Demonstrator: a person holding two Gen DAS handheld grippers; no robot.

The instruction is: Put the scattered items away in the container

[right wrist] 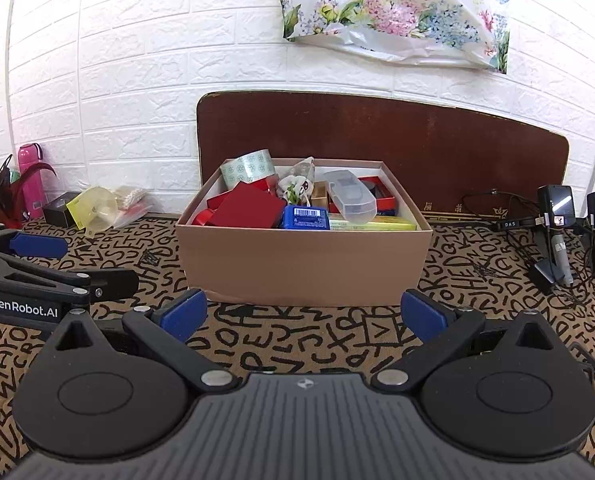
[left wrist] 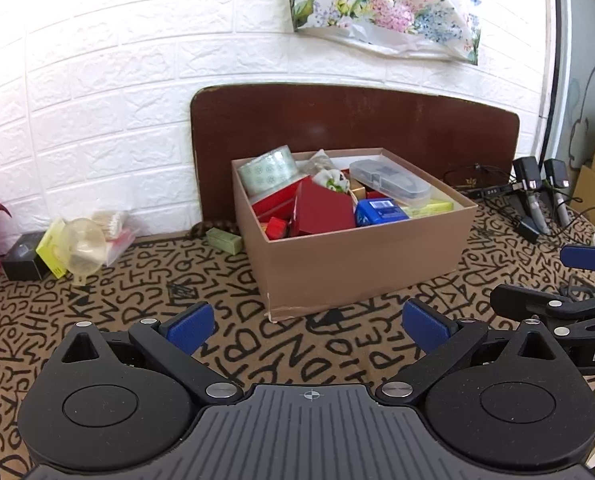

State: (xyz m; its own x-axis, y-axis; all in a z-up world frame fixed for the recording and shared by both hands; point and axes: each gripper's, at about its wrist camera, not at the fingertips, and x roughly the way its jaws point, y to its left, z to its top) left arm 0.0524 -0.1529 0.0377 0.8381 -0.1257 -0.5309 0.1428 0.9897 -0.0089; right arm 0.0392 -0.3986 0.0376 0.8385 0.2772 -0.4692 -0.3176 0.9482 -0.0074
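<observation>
A white brick-pattern wall [right wrist: 137,80] backs a letter-printed mat [right wrist: 297,344], with a brown board [right wrist: 417,148] leaning against it.

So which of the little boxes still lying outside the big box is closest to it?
The small green box, beside the cardboard box's left wall. The black box and yellow box lie farther left by the wall.

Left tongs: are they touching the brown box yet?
Apart. In the left wrist view the left tongs stand open, with patterned mat showing between their blue pads and the brown box.
</observation>
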